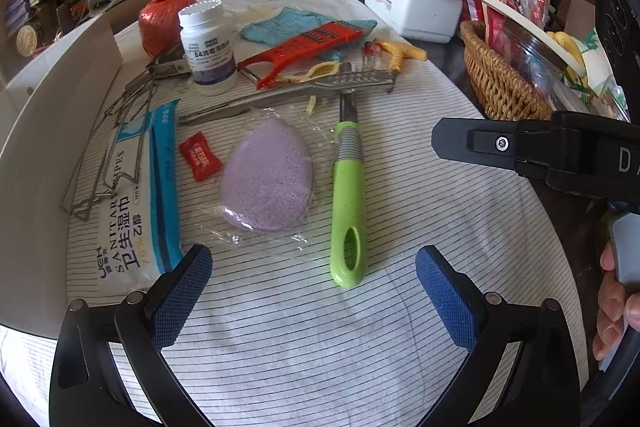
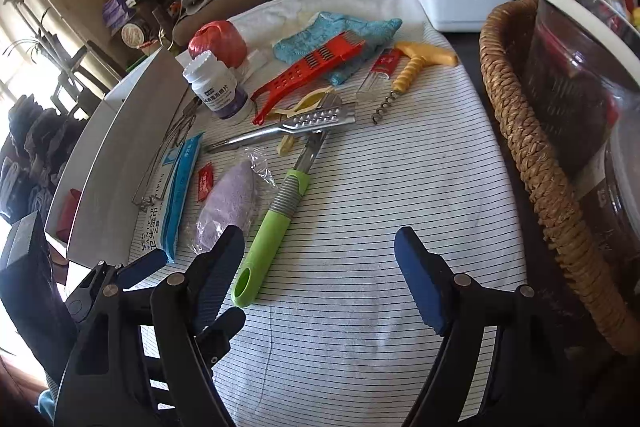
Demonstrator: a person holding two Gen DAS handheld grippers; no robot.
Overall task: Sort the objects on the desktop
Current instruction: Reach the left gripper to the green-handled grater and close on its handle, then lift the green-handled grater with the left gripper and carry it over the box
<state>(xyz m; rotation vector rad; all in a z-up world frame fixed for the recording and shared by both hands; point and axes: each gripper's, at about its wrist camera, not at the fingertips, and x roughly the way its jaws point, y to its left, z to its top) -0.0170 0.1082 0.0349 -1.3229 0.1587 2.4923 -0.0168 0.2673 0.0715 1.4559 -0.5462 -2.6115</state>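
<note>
Blue mesh pads of my left tongs (image 1: pixel 314 297) stand wide apart with nothing between them, hanging over bare striped cloth (image 1: pixel 320 355). My right tongs (image 2: pixel 320 279) are released too, pads clear of everything, though their left pad sits just beside the looped end of the green-handled peeler (image 2: pixel 276 211).

I judge that peeler the likeliest next pick. It lies straight ahead of both tongs, its long axis running away from me: hanging loop nearest, ribbed grey collar further off, steel blade end tucked under the metal tongs-shaped scaler (image 2: pixel 296 125) that crosses it. From the right side the handle slants up and to the right; from the left view the peeler (image 1: pixel 349 203) runs nearly upright, slightly right of my centre line. Either hand could reach it; the right looks nearer to the loop. Closing across the handle would mean pads on its 2 long sides.

Its handle is smooth, glossy plastic, rounded, likely slippery. Left of it lies a lilac sponge (image 1: pixel 266 179), porous and egg-shaped, in crinkled clear wrap, then a small red sweet wrapper (image 1: pixel 200 155) and a soft pack of sanitary wipes (image 1: pixel 144 195). Further back stand a white pill bottle (image 1: pixel 208 47) and a red plastic grater (image 1: pixel 308 49). A woven wicker basket (image 2: pixel 532 155) edges the desk on the right.
</note>
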